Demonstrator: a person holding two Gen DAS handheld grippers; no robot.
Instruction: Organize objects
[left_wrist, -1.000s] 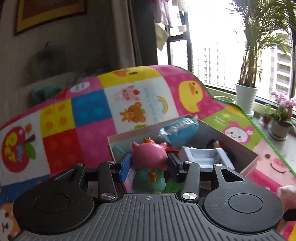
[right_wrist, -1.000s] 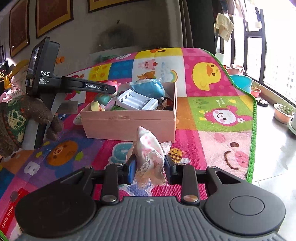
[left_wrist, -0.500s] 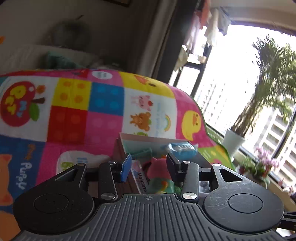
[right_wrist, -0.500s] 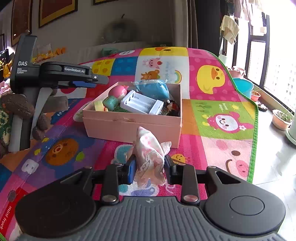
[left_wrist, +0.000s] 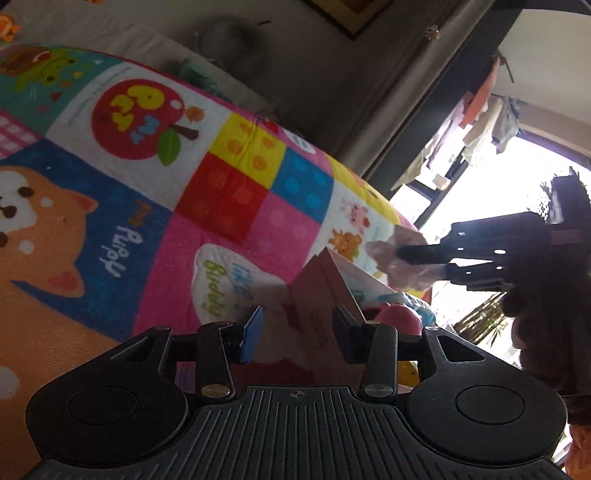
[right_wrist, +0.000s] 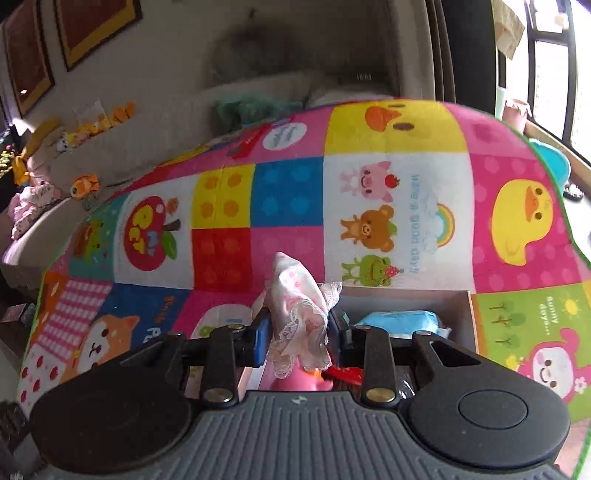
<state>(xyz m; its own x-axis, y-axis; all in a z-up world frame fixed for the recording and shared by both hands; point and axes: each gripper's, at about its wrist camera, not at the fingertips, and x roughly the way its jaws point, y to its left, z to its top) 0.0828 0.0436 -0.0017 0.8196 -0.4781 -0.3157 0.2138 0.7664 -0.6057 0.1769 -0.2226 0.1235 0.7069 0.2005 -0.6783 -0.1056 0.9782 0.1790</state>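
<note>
My right gripper (right_wrist: 300, 334) is shut on a pink lacy cloth (right_wrist: 300, 314) and holds it above the pink cardboard box (right_wrist: 424, 298). The box holds a blue packet (right_wrist: 399, 322) and a pink pig toy (right_wrist: 295, 382). My left gripper (left_wrist: 297, 334) is open and empty, just outside the box's near corner (left_wrist: 317, 295), with the box wall between its fingers. In the left wrist view the right gripper (left_wrist: 406, 254) shows holding the cloth (left_wrist: 399, 258) over the box, and the pig toy (left_wrist: 399, 317) peeks over the wall.
A colourful cartoon play mat (right_wrist: 288, 206) covers the surface under the box. A beige sofa (right_wrist: 110, 147) with small toys runs behind it. A bright window with hanging laundry (left_wrist: 480, 122) is at the right.
My left gripper let go of the pig toy in the box, opened and drew back to the left. My right gripper carried the cloth forward from in front of the box to above it.
</note>
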